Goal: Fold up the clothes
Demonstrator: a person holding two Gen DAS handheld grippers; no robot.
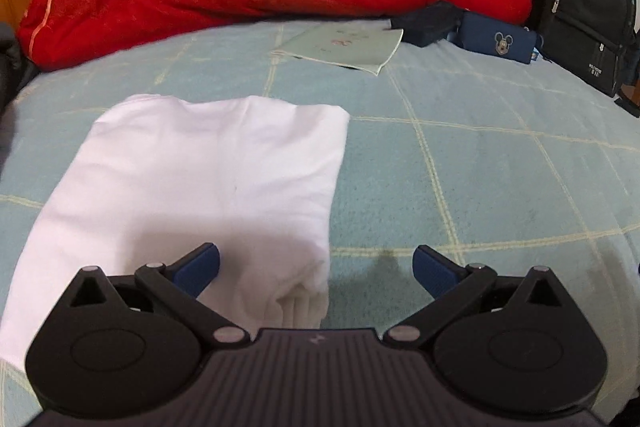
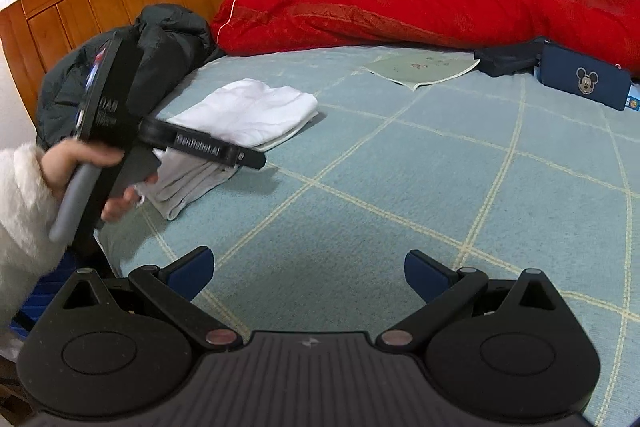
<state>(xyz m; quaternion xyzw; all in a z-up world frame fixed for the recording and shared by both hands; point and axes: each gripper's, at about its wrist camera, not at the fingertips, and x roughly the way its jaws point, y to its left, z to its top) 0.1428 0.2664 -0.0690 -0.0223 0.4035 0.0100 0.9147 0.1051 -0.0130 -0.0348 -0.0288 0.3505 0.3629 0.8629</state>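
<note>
The white garment (image 1: 208, 187) lay folded on the green blanket (image 1: 480, 167). The left gripper (image 1: 316, 267) was held wide open above its near edge; the right gripper (image 2: 308, 273) gaped empty over bare blanket. Layered edges were best pinched together, squarely.

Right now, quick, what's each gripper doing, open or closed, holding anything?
Left gripper: open, holding nothing, poised over the folded white garment.
Right gripper: open, empty, above the bedsheet.
</note>
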